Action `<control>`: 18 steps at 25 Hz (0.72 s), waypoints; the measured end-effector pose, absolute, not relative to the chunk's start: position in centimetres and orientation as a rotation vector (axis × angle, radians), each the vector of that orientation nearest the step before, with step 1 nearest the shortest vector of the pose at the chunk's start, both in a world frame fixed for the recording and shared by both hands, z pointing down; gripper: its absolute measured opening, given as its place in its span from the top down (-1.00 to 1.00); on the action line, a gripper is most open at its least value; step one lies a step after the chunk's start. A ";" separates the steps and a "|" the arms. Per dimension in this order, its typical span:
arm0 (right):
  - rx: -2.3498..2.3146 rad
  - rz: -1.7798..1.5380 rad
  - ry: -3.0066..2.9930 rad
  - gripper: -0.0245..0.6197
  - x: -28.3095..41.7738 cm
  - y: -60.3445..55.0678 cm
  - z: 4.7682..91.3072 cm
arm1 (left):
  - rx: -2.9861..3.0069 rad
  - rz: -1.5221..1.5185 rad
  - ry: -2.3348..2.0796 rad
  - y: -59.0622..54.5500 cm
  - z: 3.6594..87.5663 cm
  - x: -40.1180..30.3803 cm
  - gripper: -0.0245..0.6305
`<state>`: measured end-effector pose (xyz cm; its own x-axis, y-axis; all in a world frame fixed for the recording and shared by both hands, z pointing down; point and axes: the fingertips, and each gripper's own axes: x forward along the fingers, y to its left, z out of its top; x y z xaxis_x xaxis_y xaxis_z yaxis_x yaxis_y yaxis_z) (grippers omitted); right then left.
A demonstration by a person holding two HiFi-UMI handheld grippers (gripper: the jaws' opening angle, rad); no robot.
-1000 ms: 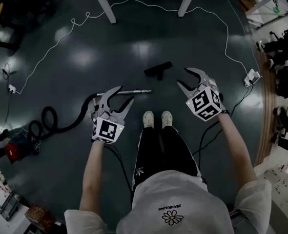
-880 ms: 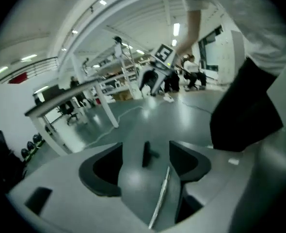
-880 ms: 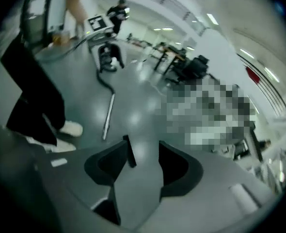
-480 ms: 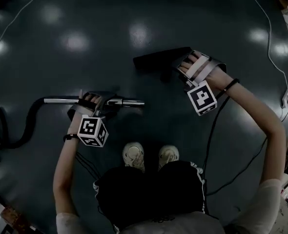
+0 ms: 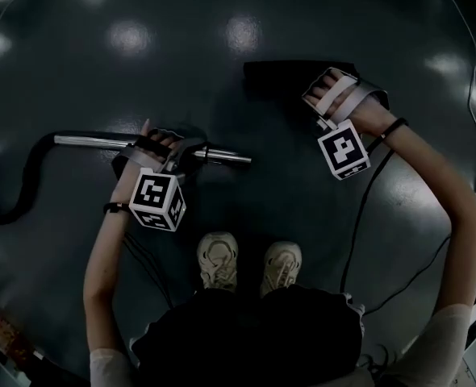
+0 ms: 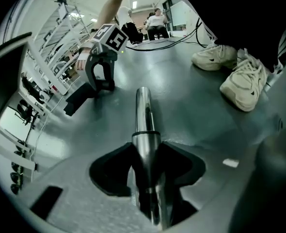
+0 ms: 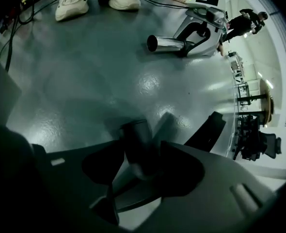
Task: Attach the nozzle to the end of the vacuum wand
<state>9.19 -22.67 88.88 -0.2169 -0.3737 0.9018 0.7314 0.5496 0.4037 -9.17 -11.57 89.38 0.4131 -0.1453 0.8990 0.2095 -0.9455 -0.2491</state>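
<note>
The silver vacuum wand [image 5: 222, 156] lies on the dark floor, its open end pointing right. My left gripper [image 5: 167, 145] has just been closing and is shut on the wand [image 6: 143, 115], which runs out between the jaws. The black nozzle [image 5: 274, 75] lies further away, above and to the right of that end. My right gripper [image 5: 323, 87] has just been closing too. Its jaws grip the nozzle's round neck [image 7: 135, 142], and the flat head [image 7: 206, 130] juts out to the right. A gap of floor separates the wand's end [image 7: 162, 43] from the nozzle.
A black hose [image 5: 24, 184] curls away from the wand's left end. The person's white shoes [image 5: 218, 260] stand just behind the wand. A black cable [image 5: 359, 216] trails from the right gripper, and a thin white cable [image 5: 472, 55] runs along the far right.
A second ago both grippers hung open above the floor. The person has bent down; the left gripper has come onto the wand and the right onto the nozzle.
</note>
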 end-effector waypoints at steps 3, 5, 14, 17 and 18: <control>-0.176 -0.860 -1.621 0.23 9.9 -22.2 87.2 | -2.419 -1.526 0.016 -12.4 88.3 -8.6 0.32; 0.008 -0.629 -1.742 0.33 10.3 -21.5 85.6 | -2.470 -1.477 0.078 -13.6 86.6 -8.4 0.32; 0.314 0.028 -1.956 0.34 5.6 -12.4 82.7 | -2.557 -1.244 0.151 -14.5 81.5 -7.7 0.33; 0.310 -0.011 -1.957 0.34 4.2 -12.4 83.4 | -2.561 -1.231 0.109 -14.1 81.9 -6.8 0.33; 0.308 -0.026 -1.960 0.34 4.5 -12.6 83.5 | -2.558 -1.232 0.102 -14.1 82.0 -6.0 0.33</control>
<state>4.53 -12.63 83.54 -0.3683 -0.2269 0.9016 -0.2030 0.9660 0.1602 -6.04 -14.08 82.03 0.6297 -0.1915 0.7528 0.0651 -0.9527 -0.2967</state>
